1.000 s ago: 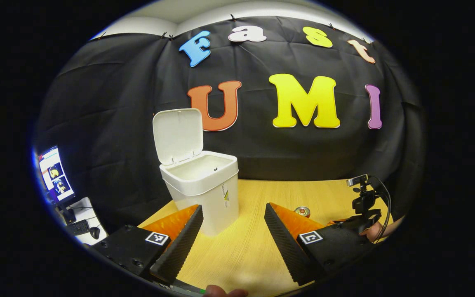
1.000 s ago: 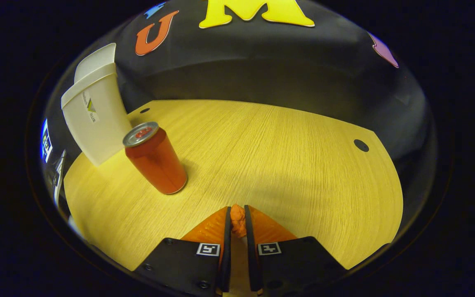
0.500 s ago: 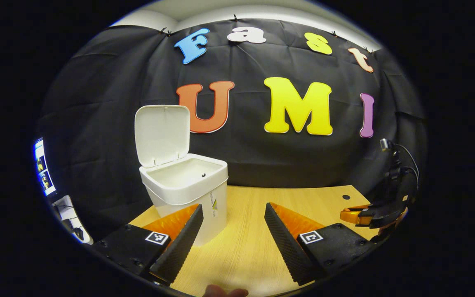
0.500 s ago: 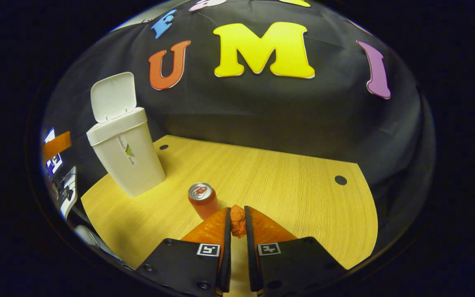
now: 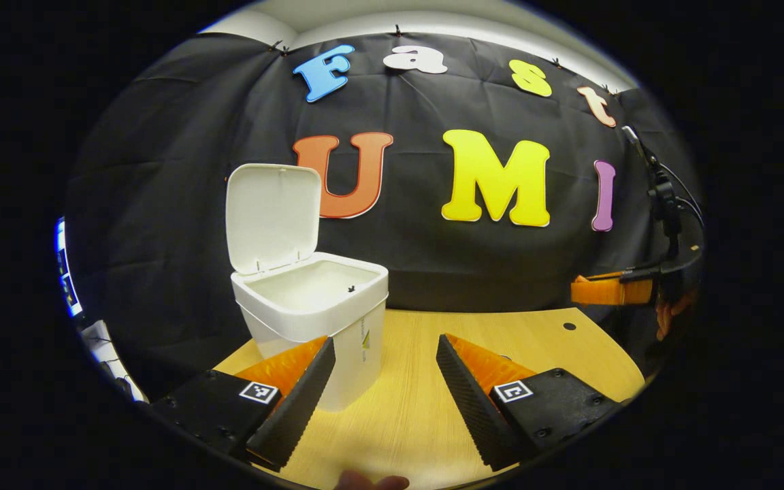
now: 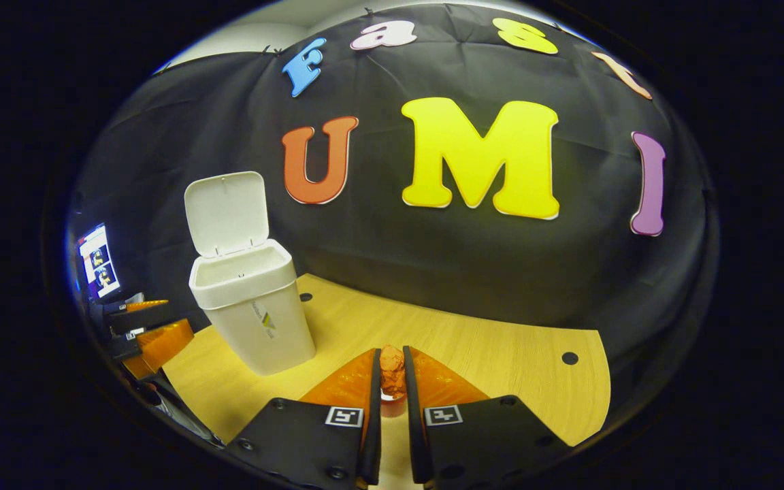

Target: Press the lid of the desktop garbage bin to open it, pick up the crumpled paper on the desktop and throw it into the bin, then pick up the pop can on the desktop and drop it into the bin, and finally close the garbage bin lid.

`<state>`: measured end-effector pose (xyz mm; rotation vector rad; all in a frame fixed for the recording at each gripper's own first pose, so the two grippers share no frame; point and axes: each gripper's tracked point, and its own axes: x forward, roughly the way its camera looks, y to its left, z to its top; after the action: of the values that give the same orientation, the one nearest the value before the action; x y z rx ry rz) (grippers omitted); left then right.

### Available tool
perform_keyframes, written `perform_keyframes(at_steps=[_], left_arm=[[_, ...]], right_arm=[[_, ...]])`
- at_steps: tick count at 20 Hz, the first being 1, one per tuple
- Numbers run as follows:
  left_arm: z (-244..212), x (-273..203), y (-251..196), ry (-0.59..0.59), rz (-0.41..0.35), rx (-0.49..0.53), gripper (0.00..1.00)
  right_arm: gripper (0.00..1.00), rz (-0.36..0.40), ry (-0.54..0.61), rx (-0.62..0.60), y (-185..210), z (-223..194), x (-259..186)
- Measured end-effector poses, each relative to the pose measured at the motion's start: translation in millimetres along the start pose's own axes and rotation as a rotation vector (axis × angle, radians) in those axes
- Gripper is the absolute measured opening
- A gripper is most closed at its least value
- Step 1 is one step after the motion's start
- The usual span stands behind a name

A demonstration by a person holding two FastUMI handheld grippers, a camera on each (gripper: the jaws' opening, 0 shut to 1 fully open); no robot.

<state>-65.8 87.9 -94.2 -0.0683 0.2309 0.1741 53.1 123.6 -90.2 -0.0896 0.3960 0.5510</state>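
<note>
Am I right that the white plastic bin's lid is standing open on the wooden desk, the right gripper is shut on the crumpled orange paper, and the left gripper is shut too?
Not quite: the left gripper is open, fingers spread apart with nothing between them, as the left gripper view shows. The rest holds: the white plastic bin on the wooden desk has its lid standing open, and the right gripper is shut on the crumpled orange paper.

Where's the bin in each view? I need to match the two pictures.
Left gripper view: bin left of centre, lid up, behind that gripper's left finger.
Right gripper view: bin at left, lid up, on the table.
Shared landmark: the table's dark hole.
</note>
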Motion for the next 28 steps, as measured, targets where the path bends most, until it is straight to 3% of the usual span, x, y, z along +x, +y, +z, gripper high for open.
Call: perform_keyframes(at_steps=[7, 15, 22, 28], left_arm=[[-10.0, -27.7, 55.6, 0.023, 0.121, -0.047, 0.99], [-3.7, -67.9, 129.4, 0.011, 0.309, -0.112, 0.99], [-4.3, -94.7, 169.0, -0.001, 0.408, -0.13, 0.99], [-10.0, -102.4, 181.2, -0.002, 0.432, -0.154, 0.99]], right_arm=[[0.18, 0.148, -0.065, -0.073, 97.9, 62.1, 60.1], [0.18, 0.318, -0.064, -0.16, 229.3, 84.2, 131.8], [0.22, 0.356, -0.019, -0.192, 287.3, 74.7, 175.0], [0.29, 0.338, -0.007, -0.238, 300.2, 67.7, 186.4]])
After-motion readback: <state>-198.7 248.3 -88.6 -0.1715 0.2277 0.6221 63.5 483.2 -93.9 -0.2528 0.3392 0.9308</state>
